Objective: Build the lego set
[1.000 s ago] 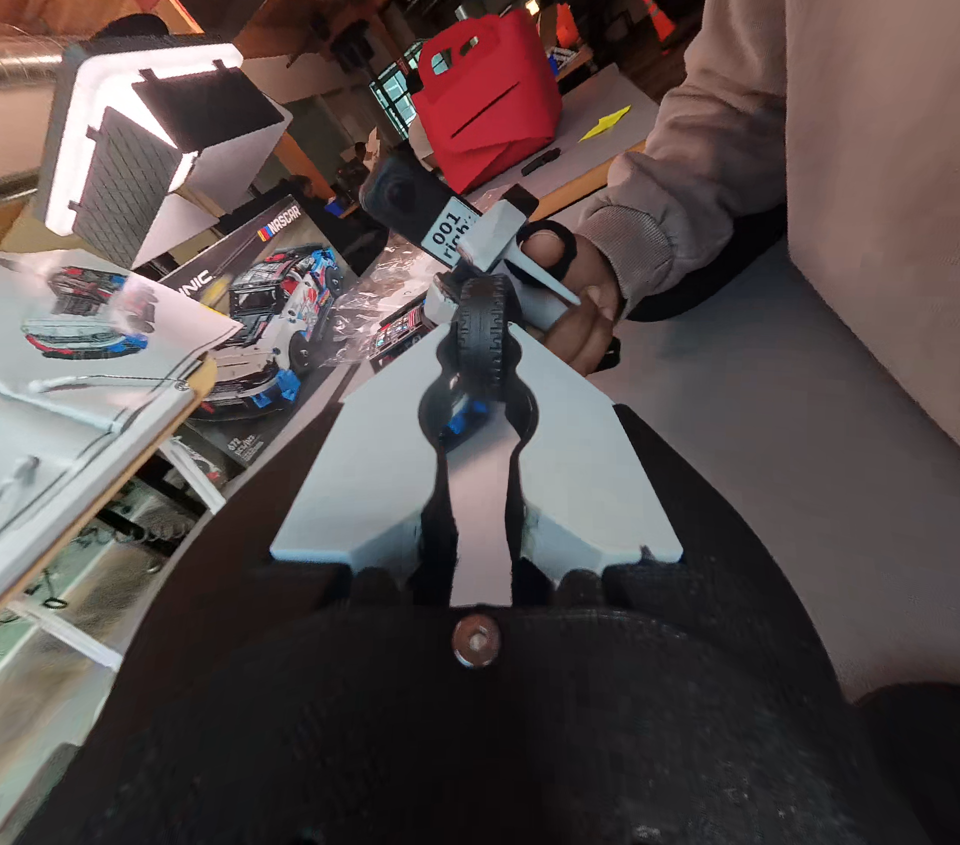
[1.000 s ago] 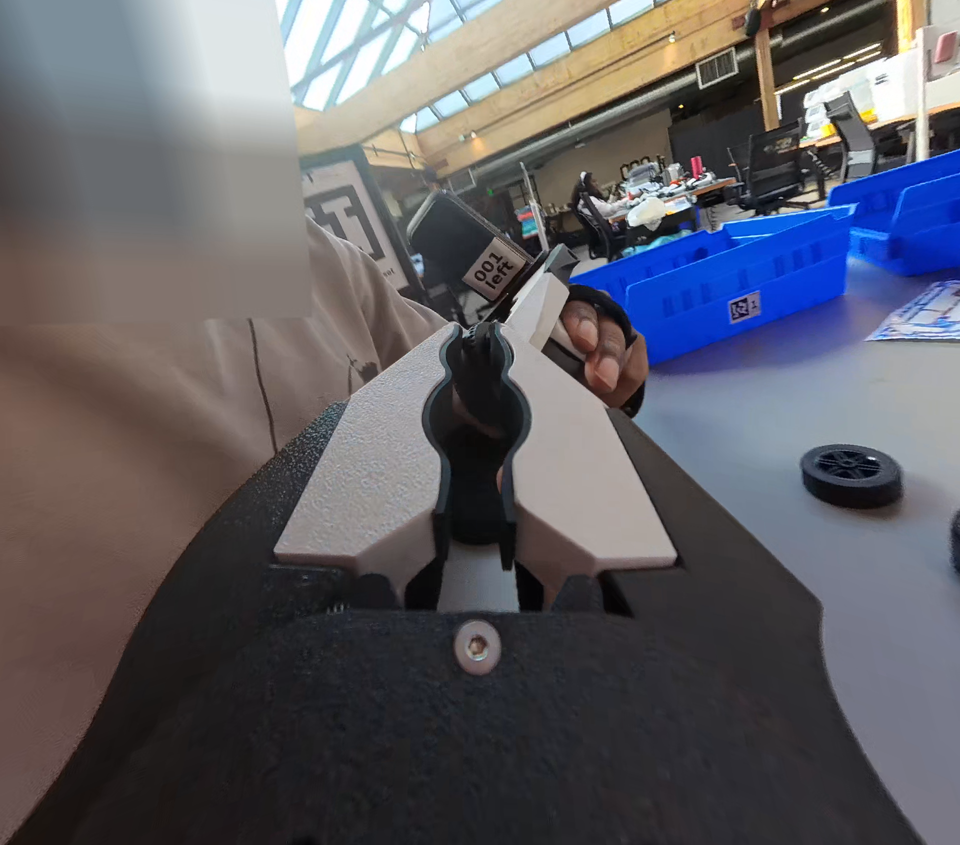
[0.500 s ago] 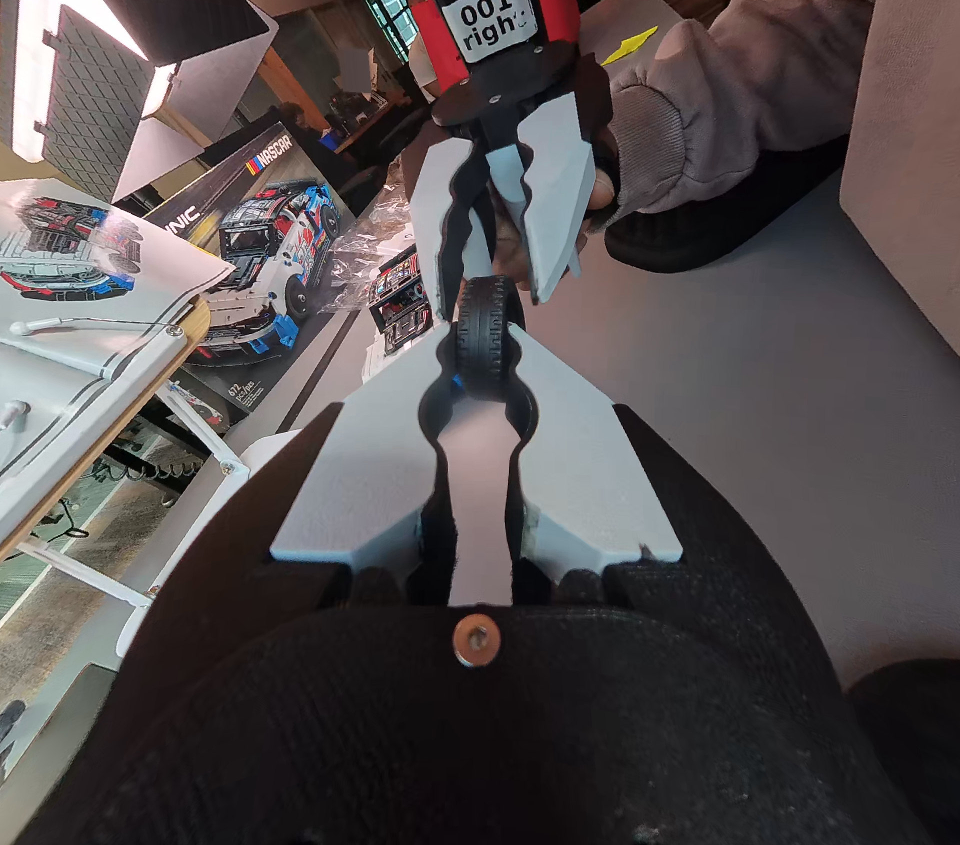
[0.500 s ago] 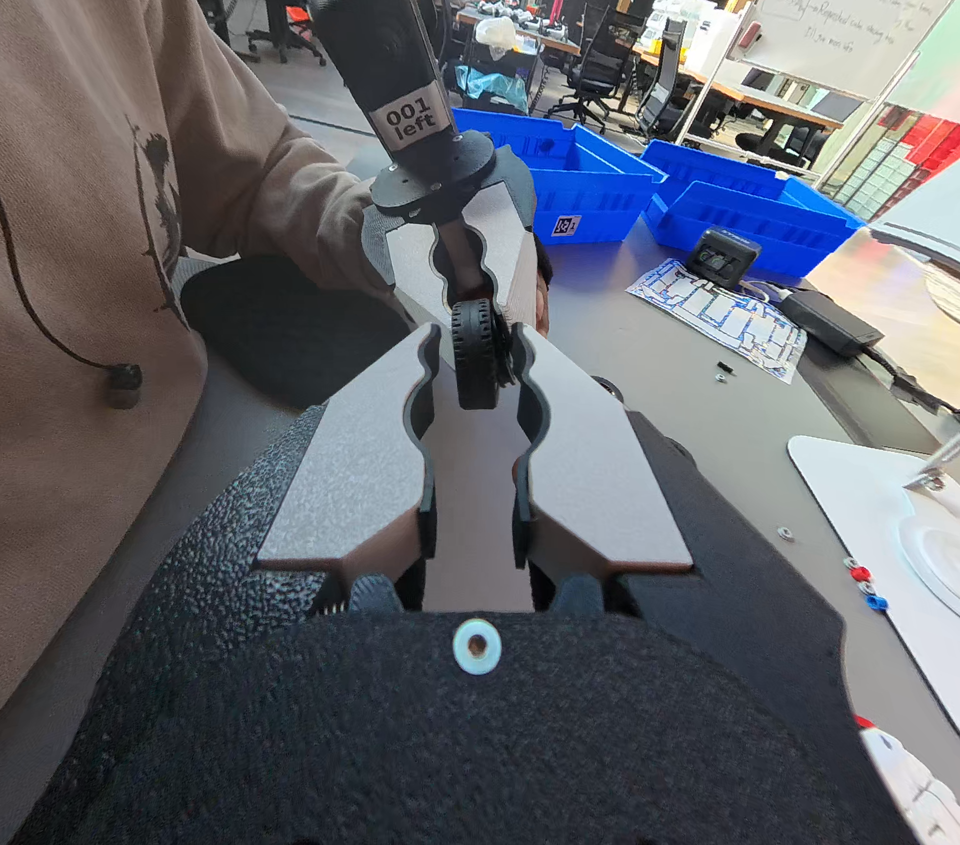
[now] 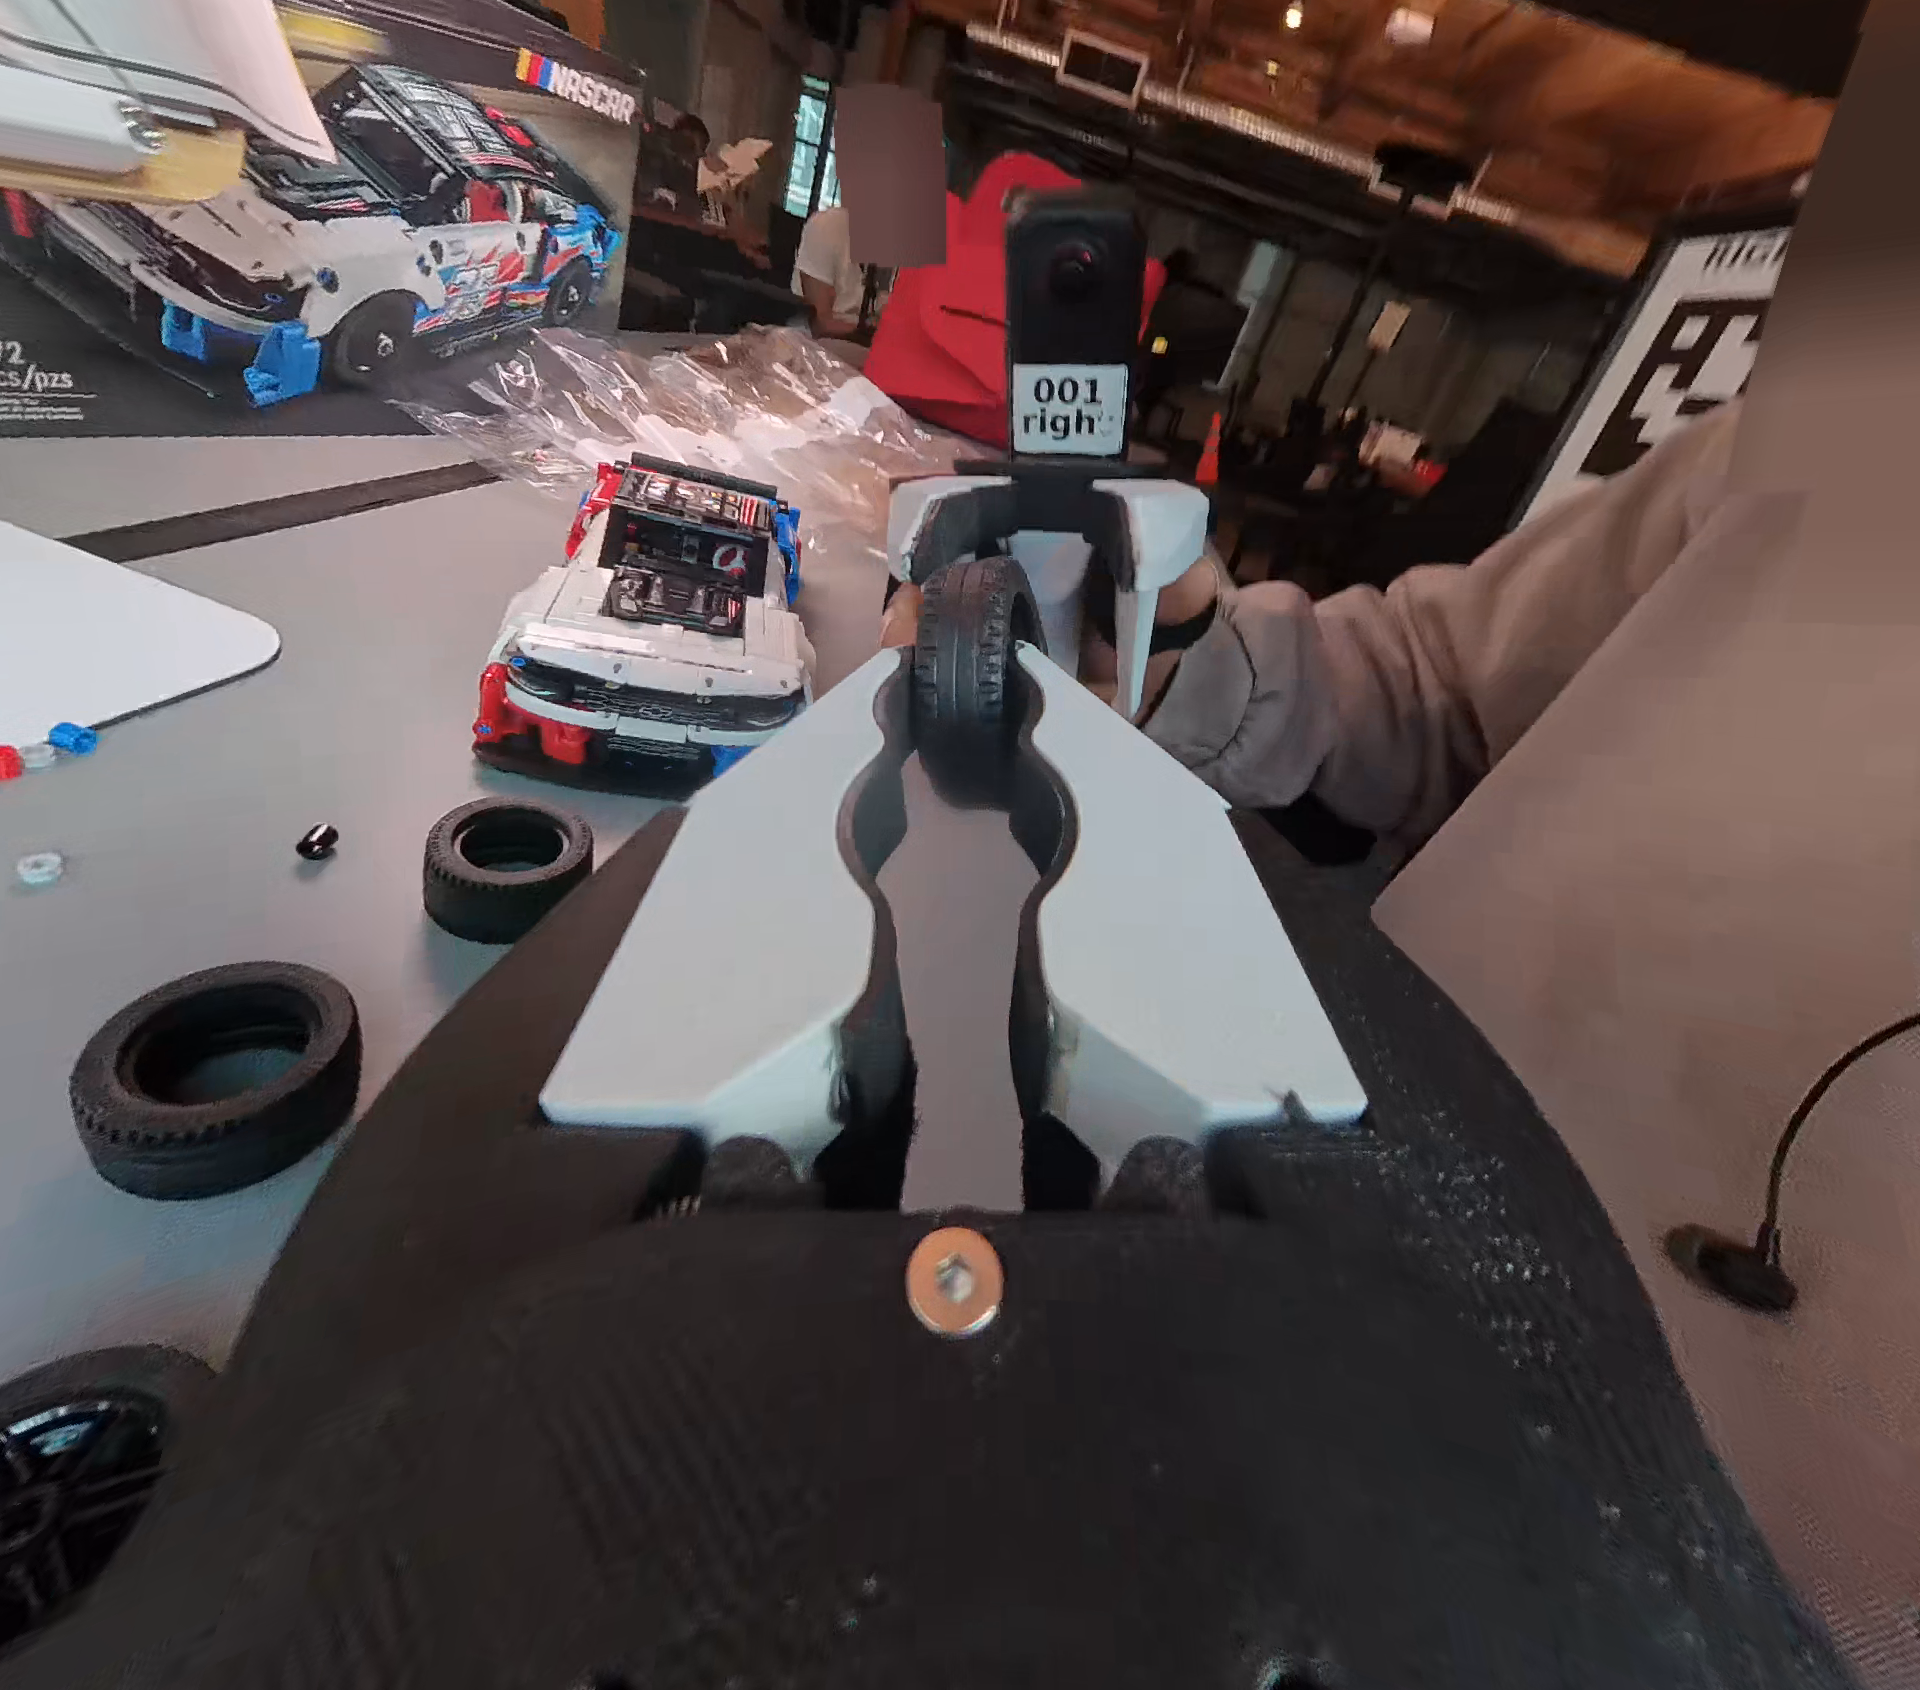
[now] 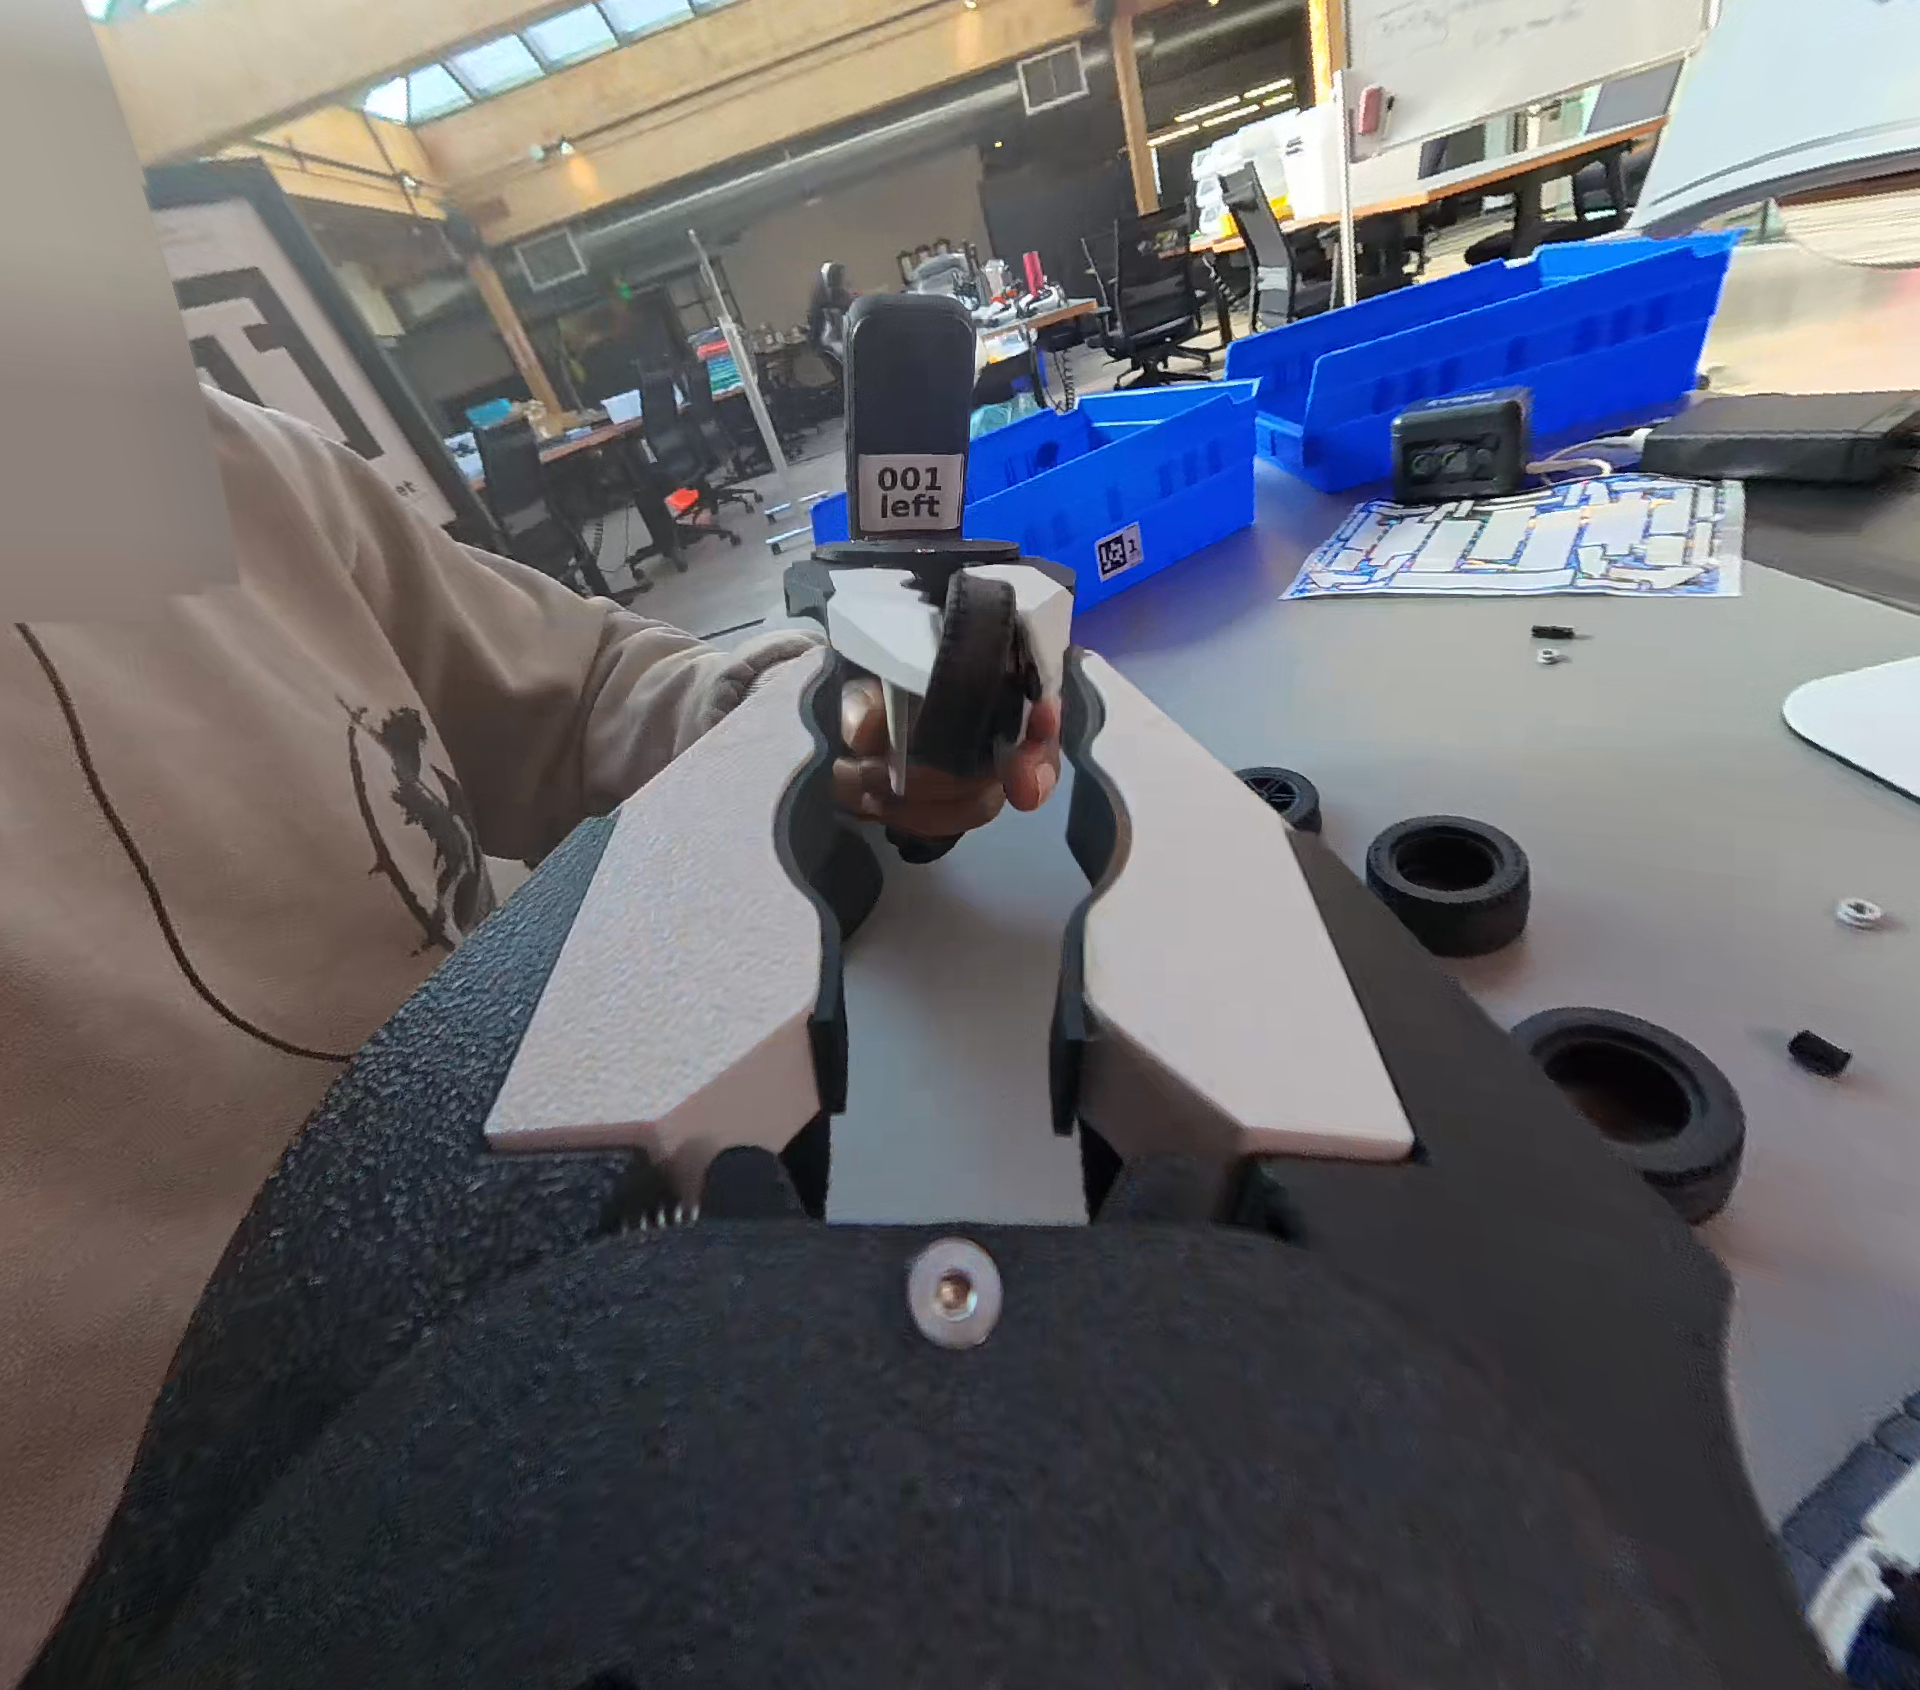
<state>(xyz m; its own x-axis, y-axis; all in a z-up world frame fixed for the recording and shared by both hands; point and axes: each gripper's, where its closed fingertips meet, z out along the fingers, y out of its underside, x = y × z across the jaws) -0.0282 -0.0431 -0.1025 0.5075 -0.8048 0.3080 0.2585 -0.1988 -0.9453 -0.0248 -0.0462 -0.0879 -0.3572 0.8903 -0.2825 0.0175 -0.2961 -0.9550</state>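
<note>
1. The left gripper was pinching an assembled wheel by its tread, held on edge and raised off the grey table. In the right wrist view the same wheel showed clamped in that tool, straight ahead.
2. The right gripper stood spread and empty — its fingers lay either side of the wheel without touching it.
3. The lego car sat on the table with no wheels fitted that I could see, well apart from the held wheel.
4. Two loose tyres lay near the left tool, and a black rim showed at the frame's lower edge.
5. Handling, as a judgement: the wheel is light, its rubber tread soft and grippy, so holding across the tread suits it. The car is brittle under side load — best steadied by its body while a wheel is pushed on.
6. Writing: the set's box carried printed branding, each tool bore a small white label, a blue bin a code sticker, and a sticker sheet lay flat; I leave all wording unread.
</note>
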